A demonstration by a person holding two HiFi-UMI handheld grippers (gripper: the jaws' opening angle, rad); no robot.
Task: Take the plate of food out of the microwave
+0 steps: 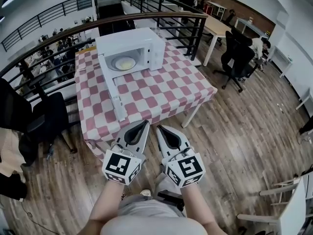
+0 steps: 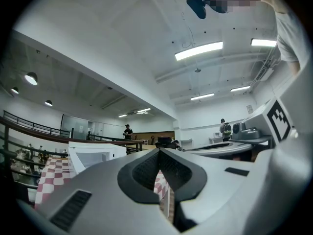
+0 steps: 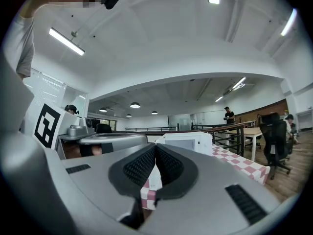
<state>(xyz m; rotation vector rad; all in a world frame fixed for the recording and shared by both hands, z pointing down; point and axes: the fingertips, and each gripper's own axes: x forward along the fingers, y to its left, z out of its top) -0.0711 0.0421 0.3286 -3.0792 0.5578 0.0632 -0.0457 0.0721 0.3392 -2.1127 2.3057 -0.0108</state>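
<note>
A: Plate of food [image 1: 123, 62]: where from the claws?

B: Inside the microwave [image 1: 131, 50], flat on the cavity floor. Round, so no long axis to line up with. Ahead of both claws and a little to the left of them in the head view.

A: Way in?

B: Microwave door [image 1: 116, 94] already swung wide, jutting from the microwave's left front corner out across the checked counter [image 1: 166, 89]. Mouth of the microwave turned toward the claws, nothing in front of it.

A: Left claw [image 1: 145, 123]?

B: Pressed together, pinching nothing. Held level, aimed toward the microwave, well in front of it and close to the outer end of the door.

A: Right claw [image 1: 159, 128]?

B: Likewise closed on nothing, just beside the left one and to its right, also well apart from the microwave.

A: Nearer of the two?

B: Hard to separate. Left one perhaps slightly nearer the plate, but also the one closest in line with the door's edge.

A: Next move, then?

B: By judgement: forward toward the microwave, keeping right of the door, tips spread before reaching the mouth, then onto the plate's rim. Worth watching: a knock against the door from the left claw, and a tilt of the plate if gripped from one side only.
</note>
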